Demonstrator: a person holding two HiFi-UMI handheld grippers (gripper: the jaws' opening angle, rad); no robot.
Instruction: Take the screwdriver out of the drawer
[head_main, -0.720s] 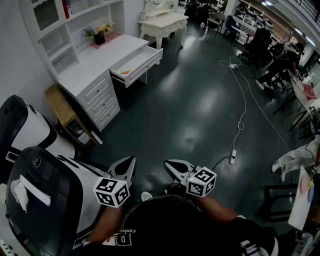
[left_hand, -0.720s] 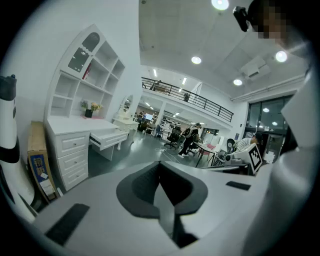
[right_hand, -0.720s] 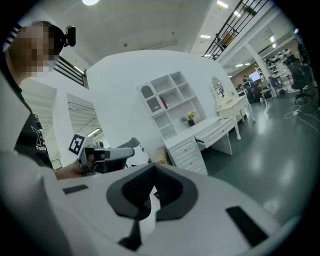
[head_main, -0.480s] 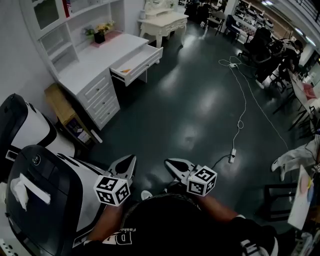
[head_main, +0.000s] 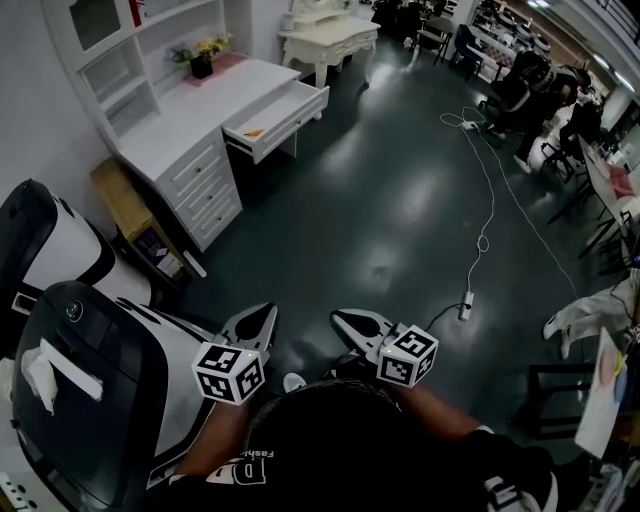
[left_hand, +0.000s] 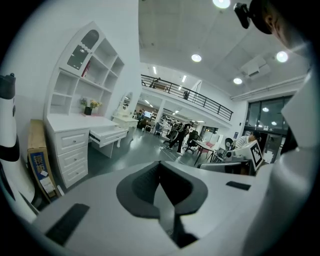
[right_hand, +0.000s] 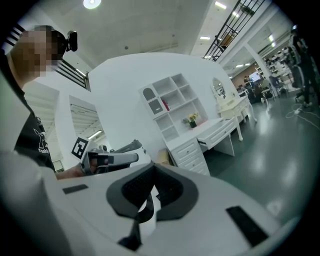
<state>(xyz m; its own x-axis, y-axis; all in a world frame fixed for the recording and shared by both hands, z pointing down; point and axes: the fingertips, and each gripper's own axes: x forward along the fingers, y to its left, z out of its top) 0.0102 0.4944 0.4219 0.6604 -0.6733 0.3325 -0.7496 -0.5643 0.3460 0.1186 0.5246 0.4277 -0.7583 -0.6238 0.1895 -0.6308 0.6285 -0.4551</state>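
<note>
Head view: the left gripper (head_main: 266, 314) and the right gripper (head_main: 340, 320) hang at the lower middle of the frame, over the dark floor (head_main: 400, 220); both have their jaws together and carry nothing. The white desk (head_main: 190, 115) stands in the upper left, well apart from them. Its drawer (head_main: 290, 118) is pulled out, and a small orange thing (head_main: 255, 131) lies inside near the lower left end; I judge this is the screwdriver, but it is too small to be sure. A cardboard box (head_main: 118, 205) leans beside the desk; what it holds I cannot tell.

The risks, as I judge them: a white cable (head_main: 488, 215) runs over the floor at the right and could catch a foot; jaws left closed would only push the tool deeper; a bump on the drawer front could slide it shut.

Left gripper view: the pads meet with nothing between them; the drawer shows at the middle left, its inside hidden.

Right gripper view: these jaws are also closed and empty; the drawer stands at the middle right, its contents not visible.
</note>
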